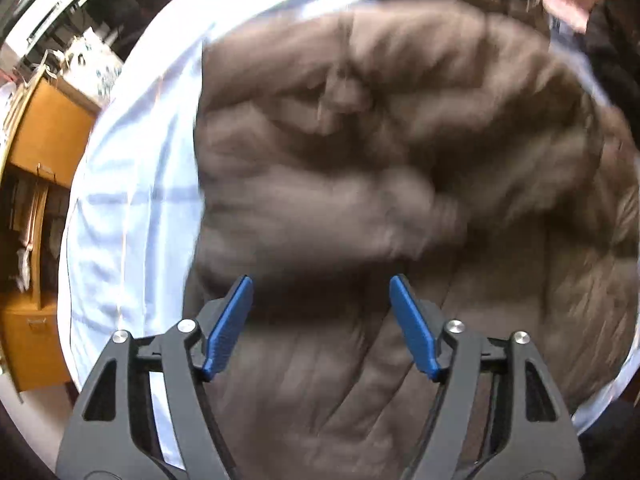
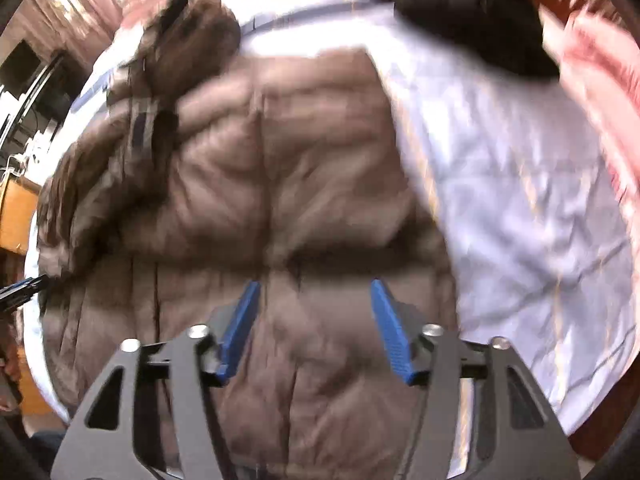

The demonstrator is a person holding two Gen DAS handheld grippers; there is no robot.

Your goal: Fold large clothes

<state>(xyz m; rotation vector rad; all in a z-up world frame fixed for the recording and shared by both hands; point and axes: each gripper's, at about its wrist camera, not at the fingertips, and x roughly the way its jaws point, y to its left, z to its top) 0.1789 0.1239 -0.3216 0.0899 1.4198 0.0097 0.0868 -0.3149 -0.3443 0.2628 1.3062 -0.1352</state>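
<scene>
A big puffy brown coat (image 1: 360, 168) lies spread on a bed with a pale blue sheet (image 1: 132, 184). It covers most of the bed, and bare sheet shows along both side edges. The left claw (image 1: 321, 286) is spread wide with nothing in it, right above the coat. The right claw (image 2: 315, 288) is spread wide too, also over the coat. A dark cloth (image 2: 460, 16) sits near the far edge. Both pictures are blurry.

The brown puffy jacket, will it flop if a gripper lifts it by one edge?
Probably yes. The brown puffy jacket already lies in soft folds on the pale sheet, so it would likely droop. Its quilted padding suggests it is light for its bulk. The smooth-looking shell may slip.
</scene>
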